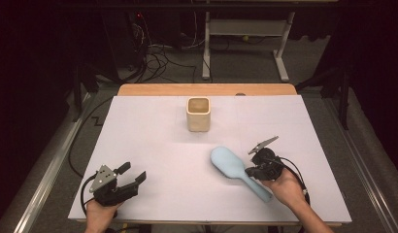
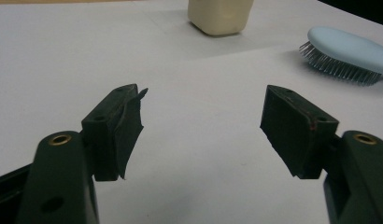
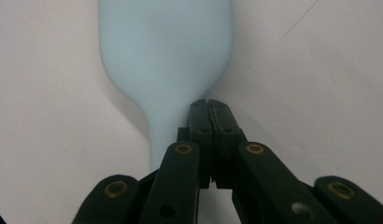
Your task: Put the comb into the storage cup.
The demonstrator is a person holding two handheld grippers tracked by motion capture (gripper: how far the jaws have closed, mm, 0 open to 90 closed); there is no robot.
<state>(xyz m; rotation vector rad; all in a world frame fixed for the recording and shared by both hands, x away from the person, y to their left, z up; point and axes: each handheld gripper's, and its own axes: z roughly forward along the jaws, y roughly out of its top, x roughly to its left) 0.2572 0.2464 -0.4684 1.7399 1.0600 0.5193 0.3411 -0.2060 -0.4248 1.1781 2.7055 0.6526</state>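
Two tongs are at work, one in each hand. The right tongs point(image 3: 210, 105) have their black jaws pressed fully together with nothing between them; in the right gripper view their tips sit over the neck of the one pale blue plastic hairbrush point(image 3: 166, 60), where the handle widens into the head, though whether they touch it I cannot tell. In the high view the right tongs point(image 1: 259, 164) are at the near right of the tabletop, just beside the brush's handle, with the right hand point(image 1: 284, 187) behind them.

The left tongs point(image 2: 203, 126) stand with their jaws well apart and empty (the rubber pad on one jaw looks torn and peeling at its edge). In the high view the left tongs point(image 1: 131, 177) rest at the near left, well apart from the brush, held by the left hand point(image 1: 101, 211).

The hairbrush point(image 1: 233, 167) lies on the white sheet right of centre, its oval head towards the middle and its handle running to the near right; the left gripper view shows its bristles facing down.

One cream, square-sided holder cup point(image 1: 198, 113) stands upright at the far centre, apart from the brush. The white-covered tabletop point(image 1: 153, 145) shows a single wooden edge point(image 1: 207, 90) along its far side.
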